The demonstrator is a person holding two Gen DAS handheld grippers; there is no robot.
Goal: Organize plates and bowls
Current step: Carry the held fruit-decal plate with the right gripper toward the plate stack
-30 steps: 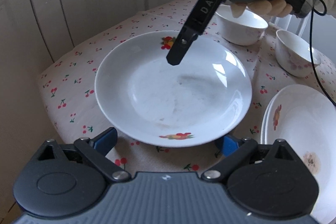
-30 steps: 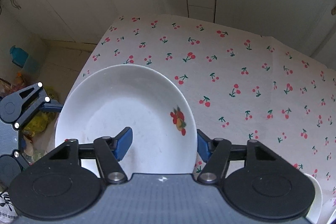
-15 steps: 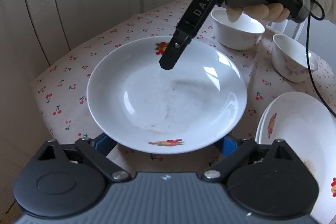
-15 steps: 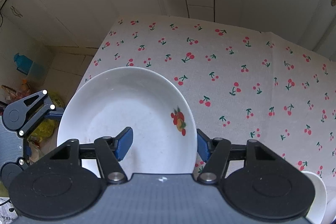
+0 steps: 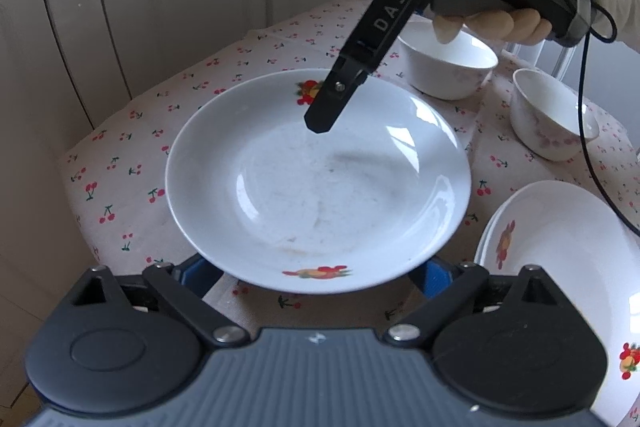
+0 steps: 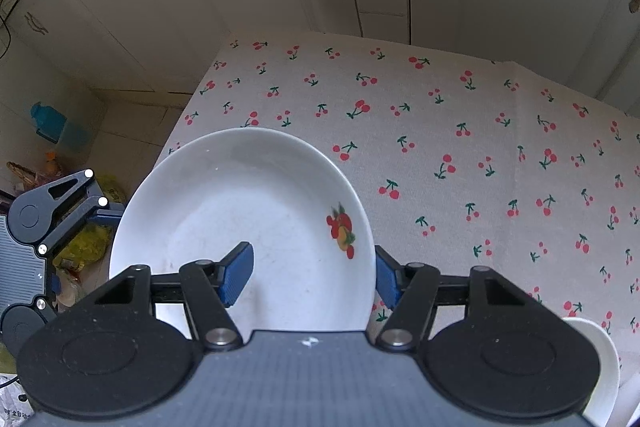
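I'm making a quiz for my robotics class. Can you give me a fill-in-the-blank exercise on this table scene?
1. The tablecloth is printed with red ___.
2. Behind the big plate in the left wrist view stand ___ white bowls.
3. In that view, the stack of plates lies to the big plate's ___.
4. The right gripper has pads coloured ___.
Missing words: cherries; two; right; blue.

Left claw (image 5: 316, 273) tips hidden under plate (image 5: 320, 187) — grip unclear.
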